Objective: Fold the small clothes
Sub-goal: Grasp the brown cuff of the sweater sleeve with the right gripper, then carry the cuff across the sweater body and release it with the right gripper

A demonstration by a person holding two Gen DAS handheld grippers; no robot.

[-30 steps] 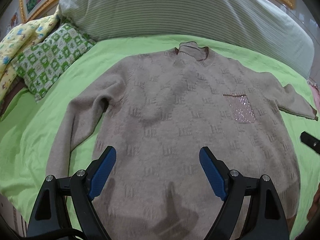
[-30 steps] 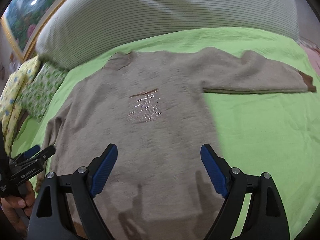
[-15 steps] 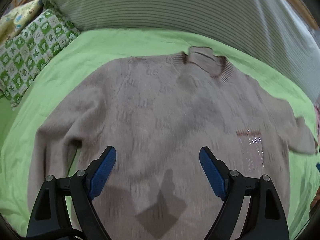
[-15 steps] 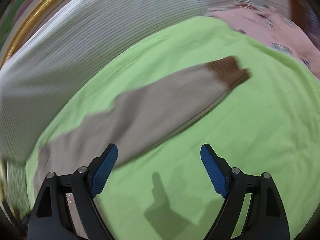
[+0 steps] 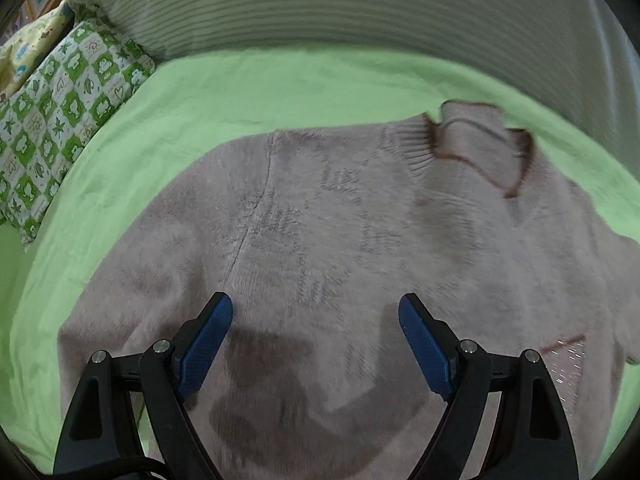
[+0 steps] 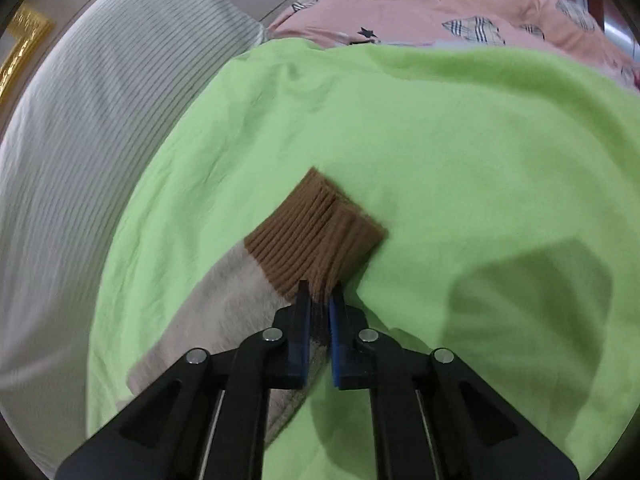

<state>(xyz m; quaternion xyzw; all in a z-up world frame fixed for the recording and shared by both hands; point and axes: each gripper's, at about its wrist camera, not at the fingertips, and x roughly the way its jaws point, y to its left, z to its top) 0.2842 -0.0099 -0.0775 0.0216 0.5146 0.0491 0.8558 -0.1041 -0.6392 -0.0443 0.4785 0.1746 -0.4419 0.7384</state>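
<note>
Since half a second ago: my right tool (image 6: 319, 292) has travelled to the sleeve end and shut; my left tool (image 5: 315, 312) has closed in toward the sweater's left shoulder.

Item, sweater (image 5: 360, 248): beige knit, spread face-up on the green bed sheet (image 5: 248, 92), collar (image 5: 476, 148) toward the striped bolster (image 5: 360, 4). Sparkly chest pocket (image 5: 568, 360) at frame's right edge.

Item, right sleeve (image 6: 224, 312): lies flat on the sheet, ending in a brown ribbed cuff (image 6: 316, 232).

Right tool: jaws pinched on the near edge of the cuff, fabric bunched between the blue pads (image 6: 335, 320).

Left tool: jaws spread wide, holding nothing, hovering above the shoulder seam; contact with the knit cannot be told.

Item, patterned pillows (image 5: 60, 120): left of the sweater, apart from it. Pink bedding (image 6: 460, 4): beyond the sheet's far edge.

Step in hand, as I judge it: first fold, right sleeve gripped but not yet carried.

Next move calls for: lifting the cuff and bringing it across onto the chest, while my left tool pins the body so it does not drag.
</note>
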